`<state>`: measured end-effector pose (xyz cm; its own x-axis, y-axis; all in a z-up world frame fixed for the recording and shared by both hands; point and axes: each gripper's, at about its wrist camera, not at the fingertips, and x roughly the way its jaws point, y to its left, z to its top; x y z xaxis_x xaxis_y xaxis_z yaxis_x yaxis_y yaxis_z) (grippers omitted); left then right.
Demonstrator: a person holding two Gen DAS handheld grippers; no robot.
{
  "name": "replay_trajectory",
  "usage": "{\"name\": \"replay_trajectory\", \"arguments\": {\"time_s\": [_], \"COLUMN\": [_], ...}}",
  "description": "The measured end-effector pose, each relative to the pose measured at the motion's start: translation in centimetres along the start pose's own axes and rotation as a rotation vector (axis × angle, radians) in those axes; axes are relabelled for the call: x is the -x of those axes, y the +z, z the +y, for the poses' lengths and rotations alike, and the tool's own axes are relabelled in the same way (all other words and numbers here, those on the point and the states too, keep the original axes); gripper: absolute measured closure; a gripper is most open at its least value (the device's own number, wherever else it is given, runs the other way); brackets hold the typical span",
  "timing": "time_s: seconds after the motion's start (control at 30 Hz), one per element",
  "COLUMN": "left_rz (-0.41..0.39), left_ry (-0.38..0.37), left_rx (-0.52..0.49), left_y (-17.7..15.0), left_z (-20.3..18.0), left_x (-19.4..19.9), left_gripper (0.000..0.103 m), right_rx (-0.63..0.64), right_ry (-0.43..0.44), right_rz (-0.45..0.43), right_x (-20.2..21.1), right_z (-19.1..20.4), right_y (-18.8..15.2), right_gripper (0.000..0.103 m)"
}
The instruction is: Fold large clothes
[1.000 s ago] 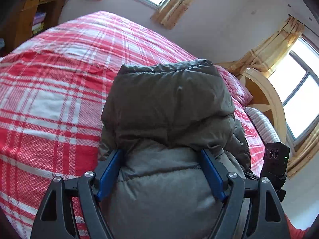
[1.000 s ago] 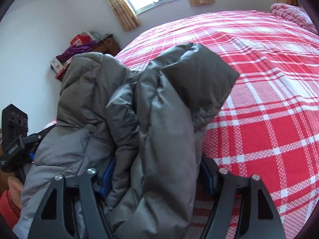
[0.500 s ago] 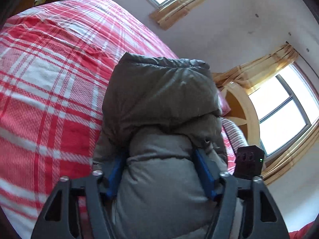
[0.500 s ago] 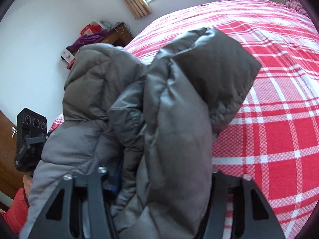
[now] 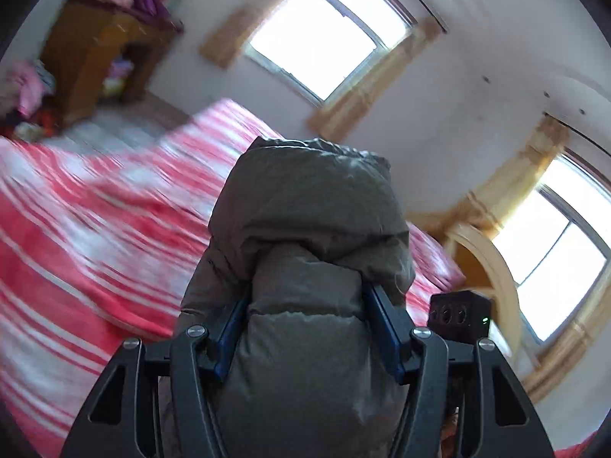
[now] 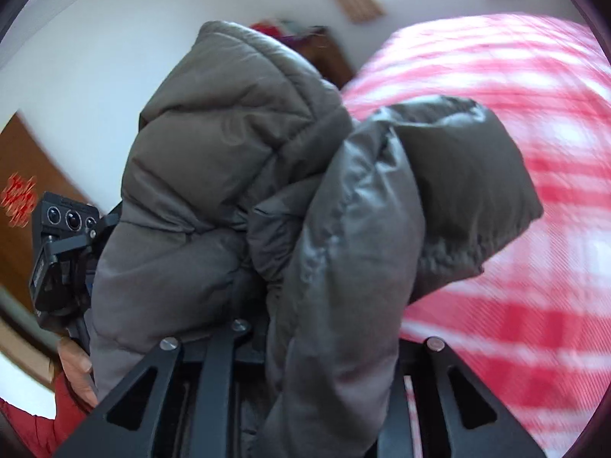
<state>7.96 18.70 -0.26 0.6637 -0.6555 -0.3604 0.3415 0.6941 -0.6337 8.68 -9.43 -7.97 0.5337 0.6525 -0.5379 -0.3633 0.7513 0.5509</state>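
Note:
A grey puffer jacket (image 5: pixel 309 236) fills the middle of the left wrist view. My left gripper (image 5: pixel 307 324) is shut on a thick fold of it, blue pads pressed into both sides, and holds it above the bed. In the right wrist view the same jacket (image 6: pixel 267 175) hangs bunched over my right gripper (image 6: pixel 324 328), which is shut on it; its fingertips are hidden under the fabric. The left gripper's camera block (image 6: pixel 63 229) shows at the left edge of that view.
A red and white plaid bed (image 5: pixel 76 221) lies below, also in the right wrist view (image 6: pixel 534 152). A wooden cabinet (image 5: pixel 99 49) with clothes stands at the far corner. A curved wooden headboard (image 5: pixel 485 252) and windows with yellow curtains (image 5: pixel 508 187) are at the right.
Both grippers have lifted and tilted upward with the jacket. The bed has dropped lower in both views and the walls and windows fill more of them. The background is motion-blurred.

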Motion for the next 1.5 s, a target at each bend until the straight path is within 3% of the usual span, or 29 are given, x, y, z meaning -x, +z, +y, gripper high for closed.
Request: {"name": "replay_trajectory", "arguments": {"time_s": [0.17,0.33,0.47,0.67,0.87,1.0,1.13,1.27,1.3,1.37,1.5], "left_rz": [-0.121,-0.125,-0.134,-0.119,-0.095,-0.079,-0.065,-0.057,-0.055,-0.048,-0.029], "left_ry": [0.21,0.386,0.443,0.531,0.587,0.589,0.624,0.652,0.659,0.68,0.731], "left_rx": [0.047,0.14,0.177,0.155,0.067,0.04,0.001,-0.016,-0.019,-0.033,-0.073], "left_y": [3.5,3.6,3.2,3.1,2.4,2.3,2.2,2.3,2.4,2.4,2.0], "left_z": [5.2,10.9,12.9,14.0,13.5,13.9,13.3,13.3,13.3,13.2,12.1], "left_x": [2.7,0.9,0.1,-1.9,-2.5,-2.6,-3.0,-3.2,-3.3,-3.6,-4.3], "left_gripper": [0.043,0.043,0.043,0.042,0.042,0.041,0.041,0.04,0.04,0.04,0.04], "right_rx": [0.186,0.204,0.173,0.141,-0.008,0.038,0.085,0.164,0.185,0.213,0.13], "right_ry": [0.055,0.044,0.024,0.022,0.101,0.008,-0.104,-0.242,-0.26,-0.274,-0.248], "right_rz": [0.03,0.054,0.077,0.12,0.121,0.143,0.084,-0.002,-0.009,-0.022,0.023], "right_x": [-8.0,-15.7,-20.4,-23.0,-23.0,-20.5,-15.5,-11.5,-10.5,-10.0,-12.6], "right_z": [6.3,7.4,6.0,3.8,1.2,2.2,2.9,5.5,6.4,8.4,11.2], "right_y": [5.1,7.5,7.7,7.6,8.5,9.2,10.1,11.7,11.5,12.2,13.2], "right_gripper": [0.08,0.08,0.08,0.078,0.073,0.055,0.05,0.05,0.056,0.07,0.073]}}
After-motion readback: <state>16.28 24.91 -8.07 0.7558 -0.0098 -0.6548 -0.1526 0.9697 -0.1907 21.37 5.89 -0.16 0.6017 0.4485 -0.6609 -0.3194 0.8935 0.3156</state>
